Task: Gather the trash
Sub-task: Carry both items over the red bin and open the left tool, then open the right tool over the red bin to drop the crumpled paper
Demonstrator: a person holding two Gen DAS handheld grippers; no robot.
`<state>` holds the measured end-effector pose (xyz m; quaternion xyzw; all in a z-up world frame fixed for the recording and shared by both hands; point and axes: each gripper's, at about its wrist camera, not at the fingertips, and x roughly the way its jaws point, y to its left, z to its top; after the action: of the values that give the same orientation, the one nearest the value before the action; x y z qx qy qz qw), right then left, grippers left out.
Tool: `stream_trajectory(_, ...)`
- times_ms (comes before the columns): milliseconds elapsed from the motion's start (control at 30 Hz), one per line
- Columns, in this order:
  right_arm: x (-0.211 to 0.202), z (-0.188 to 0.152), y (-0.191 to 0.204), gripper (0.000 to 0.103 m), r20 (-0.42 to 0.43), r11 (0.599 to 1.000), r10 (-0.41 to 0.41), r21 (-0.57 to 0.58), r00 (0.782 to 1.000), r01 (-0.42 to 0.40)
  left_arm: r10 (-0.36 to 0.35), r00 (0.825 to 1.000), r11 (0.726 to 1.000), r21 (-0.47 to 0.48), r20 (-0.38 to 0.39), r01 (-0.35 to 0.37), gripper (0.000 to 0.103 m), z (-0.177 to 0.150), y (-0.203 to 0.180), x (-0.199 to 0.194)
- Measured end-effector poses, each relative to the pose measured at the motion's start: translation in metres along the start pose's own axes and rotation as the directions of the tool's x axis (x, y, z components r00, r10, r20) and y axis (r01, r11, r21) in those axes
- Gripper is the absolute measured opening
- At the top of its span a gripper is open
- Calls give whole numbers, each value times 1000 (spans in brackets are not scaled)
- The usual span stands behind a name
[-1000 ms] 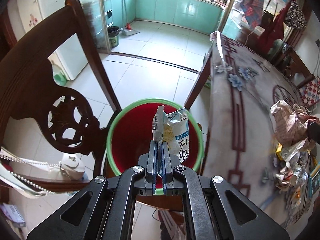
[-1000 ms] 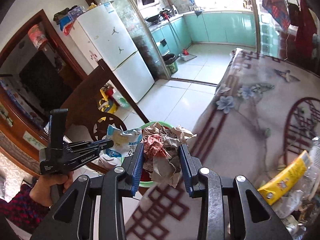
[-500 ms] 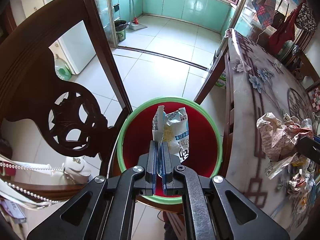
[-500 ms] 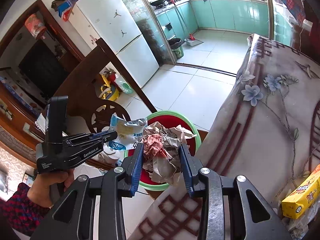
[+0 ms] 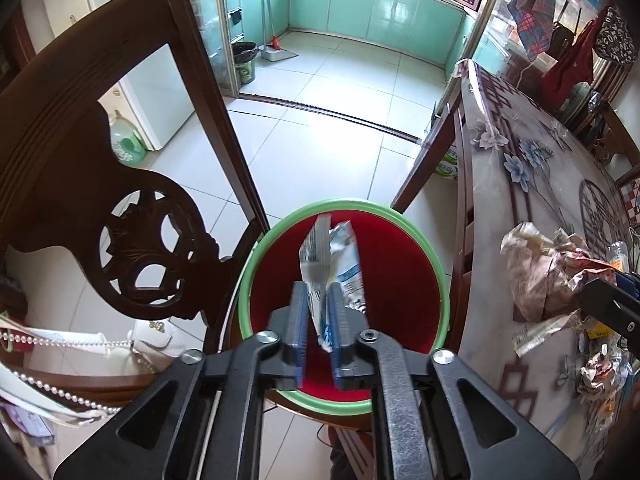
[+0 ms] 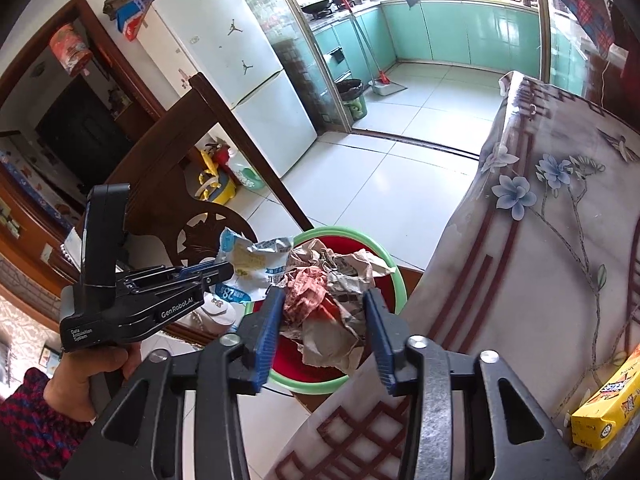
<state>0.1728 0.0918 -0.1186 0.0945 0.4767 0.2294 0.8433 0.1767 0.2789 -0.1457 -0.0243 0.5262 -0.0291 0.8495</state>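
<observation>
A red bin with a green rim [image 5: 416, 240] stands on the floor between a chair and the table; the right wrist view shows it too [image 6: 394, 276]. My left gripper [image 5: 318, 328] is over the bin with its jaws parted, and a blue-and-white snack wrapper [image 5: 336, 264] hangs loose and blurred between them. In the right wrist view the left gripper [image 6: 224, 270] still touches the wrapper [image 6: 248, 264]. My right gripper [image 6: 324, 328] is shut on a wad of crumpled paper [image 6: 328, 292] just above the bin's edge by the table; the left wrist view shows the wad [image 5: 548, 276].
A dark carved wooden chair [image 5: 120, 184] stands close on the bin's left. The table with a flowered cloth [image 6: 552, 240] is on the right, with a yellow box [image 6: 604, 412] and more crumpled trash [image 5: 600, 372] on it. White tiled floor and a fridge [image 6: 248, 80] lie beyond.
My left gripper's jaws have parted and the wrapper is slipping down between them. My right gripper has moved with the paper wad closer over the bin.
</observation>
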Motion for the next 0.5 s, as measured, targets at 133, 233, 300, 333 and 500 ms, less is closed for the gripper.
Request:
stream_trajectory(133,-2,-1,0,43,9,1000,11,10,1000,-11,-7,999,999,-32,50,8,52,-3,5,-10)
stream_trajectory(233,-7,-2,1,43,19,1000,13,14,1000,-14,-1,998,1000,-27,56,3,53,-4,5,-13)
stream_trajectory(300,-11,-3,1,44,29,1000,16,16,999,-17,-1,998,1000,-23,57,2,53,-4,2,-14)
stream_trajectory(333,-13,-4,1,44,35,1000,18,16,999,-19,-1,998,1000,-21,60,3,54,-5,1,-15)
stream_trajectory(500,-16,-2,1,61,56,999,46,25,997,-47,1,997,1000,-19,83,1,60,-6,-8,-21)
